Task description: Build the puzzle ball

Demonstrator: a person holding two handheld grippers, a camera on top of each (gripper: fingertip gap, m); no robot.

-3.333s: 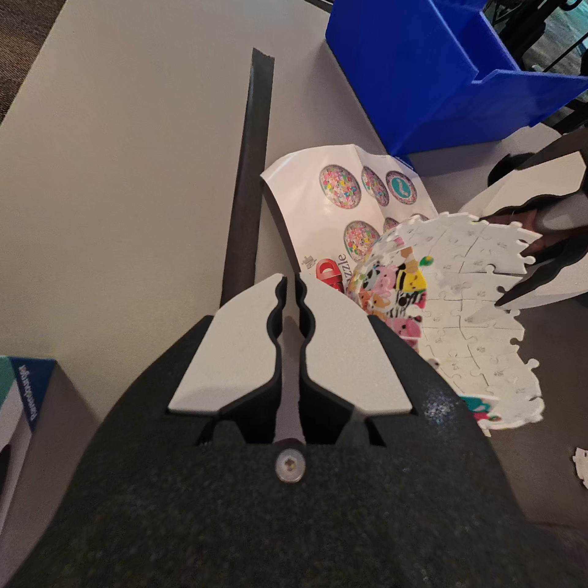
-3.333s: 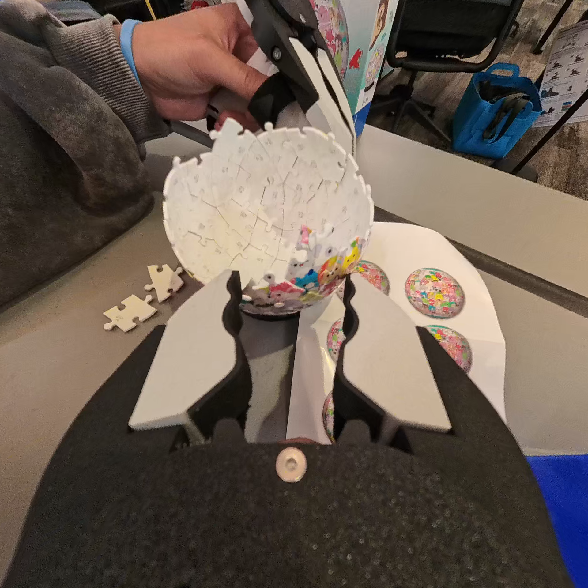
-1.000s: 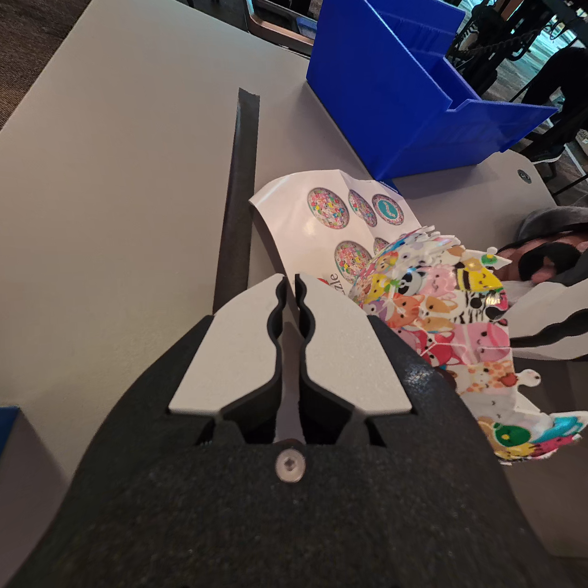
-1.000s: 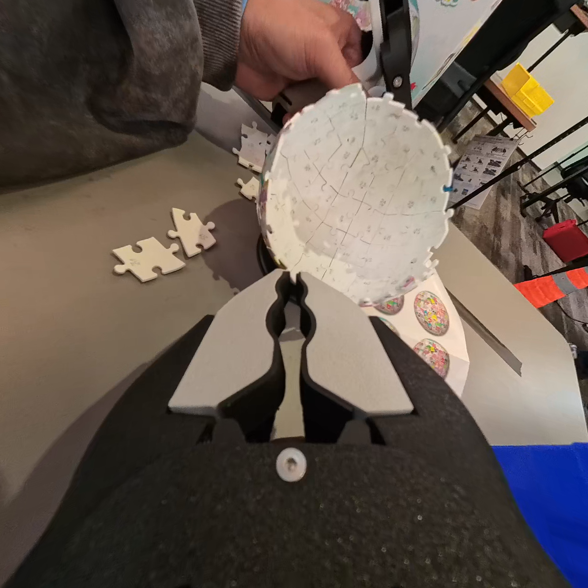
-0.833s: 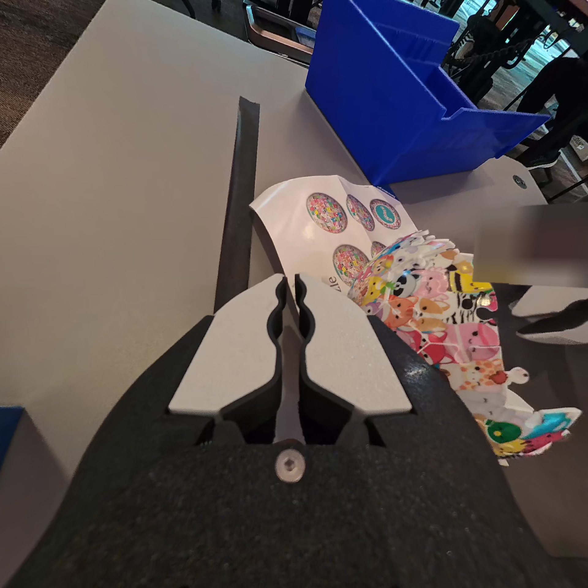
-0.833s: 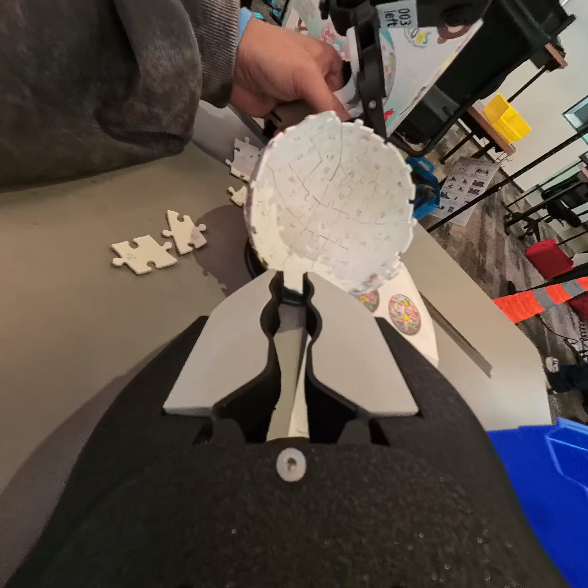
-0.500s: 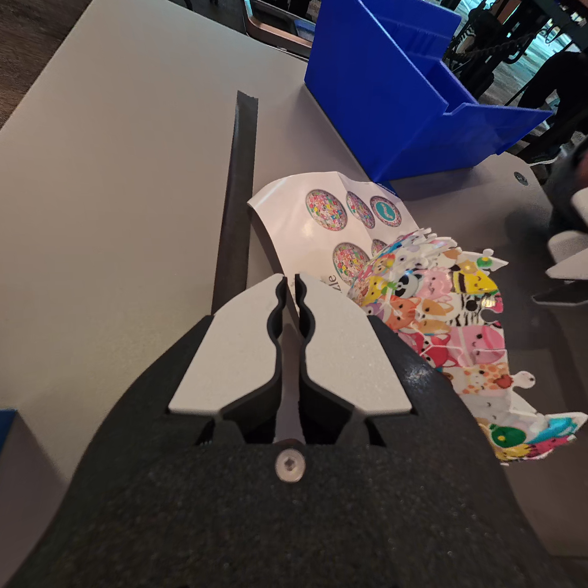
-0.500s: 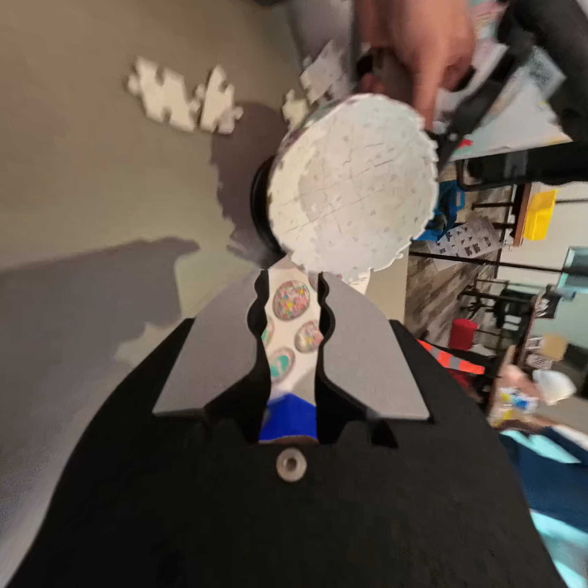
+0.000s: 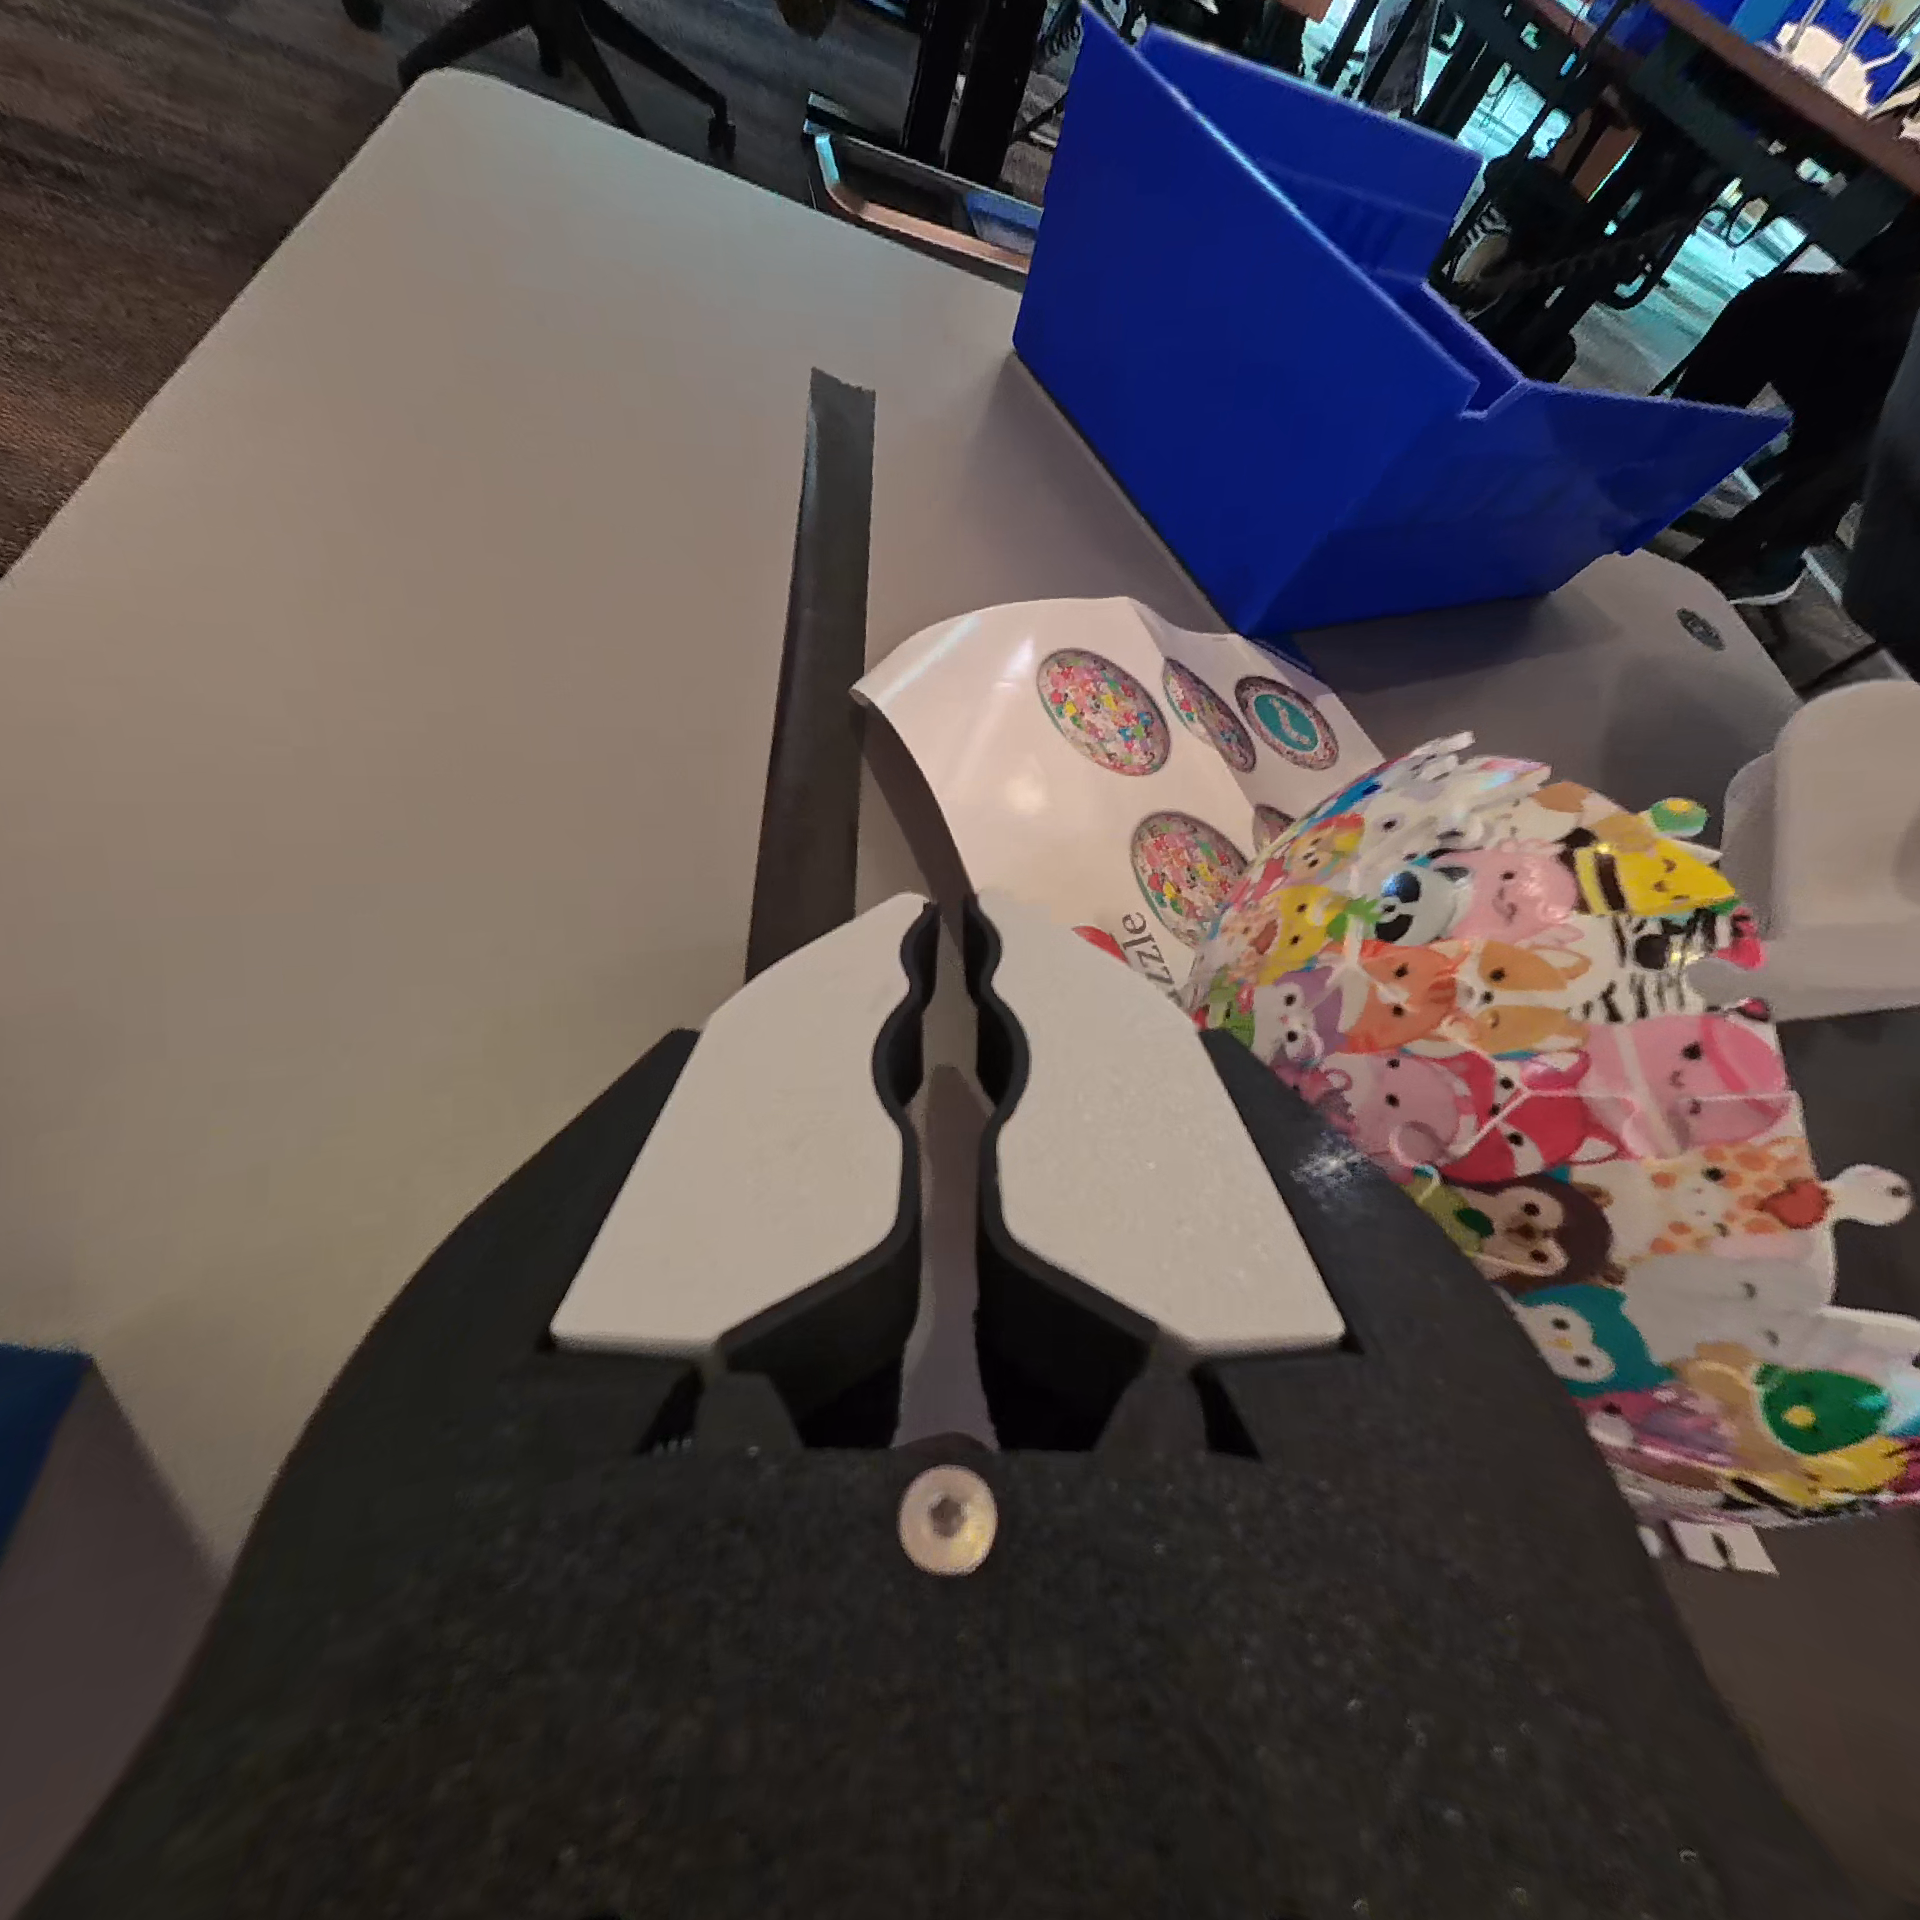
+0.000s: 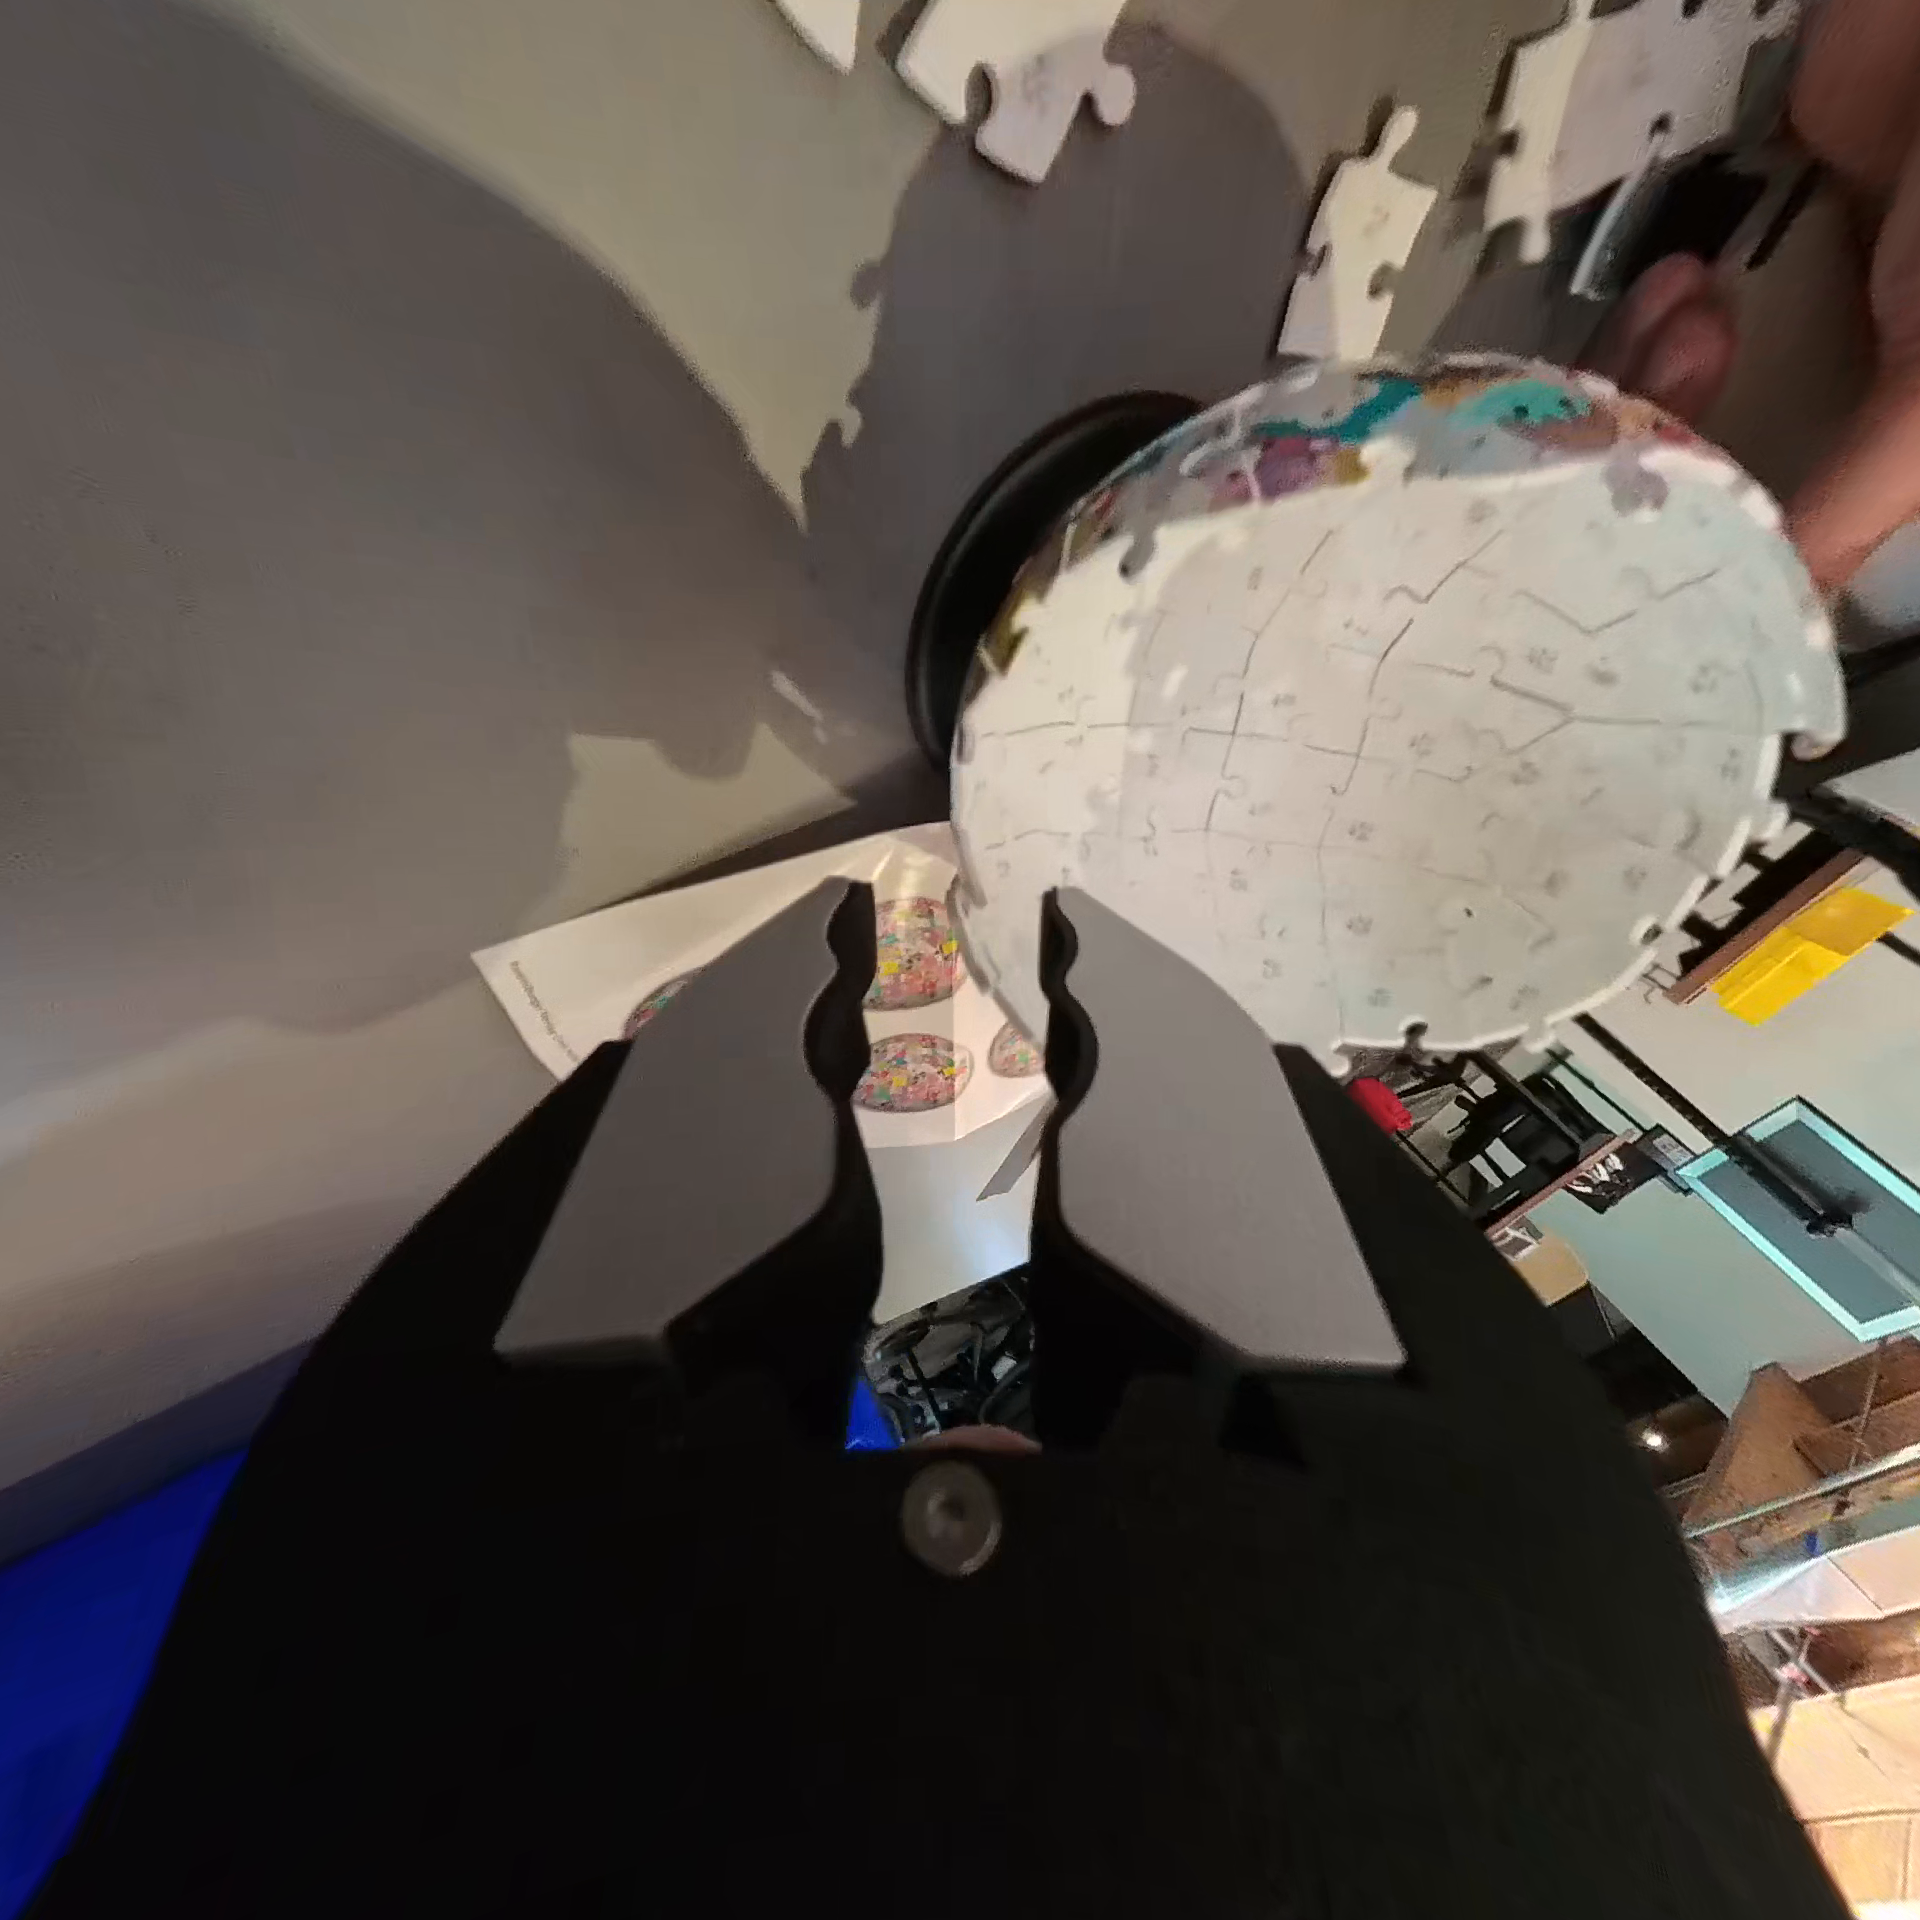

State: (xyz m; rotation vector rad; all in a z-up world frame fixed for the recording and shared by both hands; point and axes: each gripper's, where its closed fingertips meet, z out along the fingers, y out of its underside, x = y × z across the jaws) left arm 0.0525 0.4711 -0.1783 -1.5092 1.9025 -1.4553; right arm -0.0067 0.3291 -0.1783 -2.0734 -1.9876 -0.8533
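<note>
puzzle ball, half built, on its black stand

your blue bin (image 9: 1278,416) sits at the table's (image 9: 416,623) far edge; contents hidden. the puzzle ball (image 10: 1403,748), an open shell, tilts on the stand (image 10: 966,582) beside the printed sheet (image 9: 1039,748). loose pieces (image 10: 1039,83) lie beyond. left tool (image 9: 951,925): narrow, holding nothing. right tool (image 10: 951,914): moderately parted, empty, just beside the shell's rim.

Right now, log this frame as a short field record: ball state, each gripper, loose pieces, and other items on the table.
ball: half-built puzzle ball, open shell, colourful outside, white inside
left gripper: shut, nothing seen between the fingers, beside the ball
right gripper: open, empty, near the shell's rim
loose pieces: white pieces on the table
stand: black ring behind the ball
other: instruction sheet, blue bin
</note>
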